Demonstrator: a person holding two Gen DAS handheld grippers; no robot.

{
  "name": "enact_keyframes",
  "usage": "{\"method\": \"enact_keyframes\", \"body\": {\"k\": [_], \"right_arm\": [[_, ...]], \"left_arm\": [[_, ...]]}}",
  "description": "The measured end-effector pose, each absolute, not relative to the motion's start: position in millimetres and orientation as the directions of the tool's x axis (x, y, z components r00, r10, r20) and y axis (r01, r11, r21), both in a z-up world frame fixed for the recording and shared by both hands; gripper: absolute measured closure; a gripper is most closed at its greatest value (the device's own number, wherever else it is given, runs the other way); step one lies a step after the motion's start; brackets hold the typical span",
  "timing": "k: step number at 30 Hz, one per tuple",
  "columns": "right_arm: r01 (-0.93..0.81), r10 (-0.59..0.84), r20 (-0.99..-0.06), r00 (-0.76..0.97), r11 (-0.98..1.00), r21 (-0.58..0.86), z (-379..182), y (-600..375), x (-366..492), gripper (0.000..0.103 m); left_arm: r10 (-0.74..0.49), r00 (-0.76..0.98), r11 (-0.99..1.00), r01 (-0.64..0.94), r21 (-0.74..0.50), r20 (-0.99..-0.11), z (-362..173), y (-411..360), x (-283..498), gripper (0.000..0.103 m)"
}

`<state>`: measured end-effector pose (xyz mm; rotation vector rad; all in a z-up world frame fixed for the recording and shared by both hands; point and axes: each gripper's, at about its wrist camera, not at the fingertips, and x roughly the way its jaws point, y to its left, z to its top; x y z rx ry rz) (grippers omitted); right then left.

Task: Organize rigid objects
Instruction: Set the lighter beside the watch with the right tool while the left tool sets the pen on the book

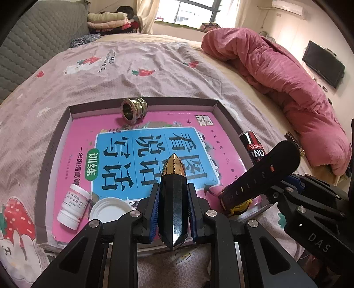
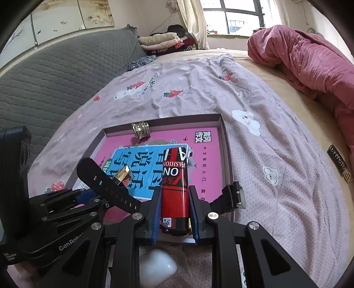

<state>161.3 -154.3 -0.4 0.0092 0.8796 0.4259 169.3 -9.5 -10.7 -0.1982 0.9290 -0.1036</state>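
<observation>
A shallow grey cardboard tray on the bed is holding a pink book, brass fitting and white jar. The left gripper is clamping a black faceted crystal; the right gripper is clamping a red cylindrical lighter.

Sunlit window, grey padded headboard, wall-mounted television

- The faceted crystal looks like glossy black stone, capped in shiny gold metal.
- The red lighter has a smooth, glossy printed skin.
- The brass fitting at the far edge is polished metal.
- The tray looks like matt cardboard; the book cover in it is glossy paper.
- The white jar near left looks like smooth plastic.
- The bedsheet is soft, wrinkled cloth.
</observation>
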Motion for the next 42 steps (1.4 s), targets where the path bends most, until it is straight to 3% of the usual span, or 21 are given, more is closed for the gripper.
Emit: {"method": "enact_keyframes", "body": {"k": [11,34,40,42], "right_arm": [[-0.337,0.308,-0.816,0.489,0.93,0.148,-22.8,-147.0,173.6,0.08],[-0.358,0.297,-0.819,0.49,0.926,0.121,-23.5,-143.0,161.8,0.079],[-0.365,0.312,-0.811,0.494,0.921,0.132,-16.4,-145.9,152.9,0.068],[-0.366,0.315,-0.806,0.502,0.921,0.132,-12.7,-147.4,149.2,0.065]], "left_arm": [[-0.159,0.571,0.982,0.005,-0.191,-0.806,-23.1,-14.4,172.5,0.08],[-0.154,0.546,0.985,0.02,-0.171,-0.823,-25.7,-19.0,169.9,0.08],[-0.143,0.543,0.987,0.016,-0.16,-0.828,-25.1,-18.3,164.4,0.074],[-0.152,0.543,0.985,0.012,-0.173,-0.826,-23.9,-16.3,161.6,0.067]]}}
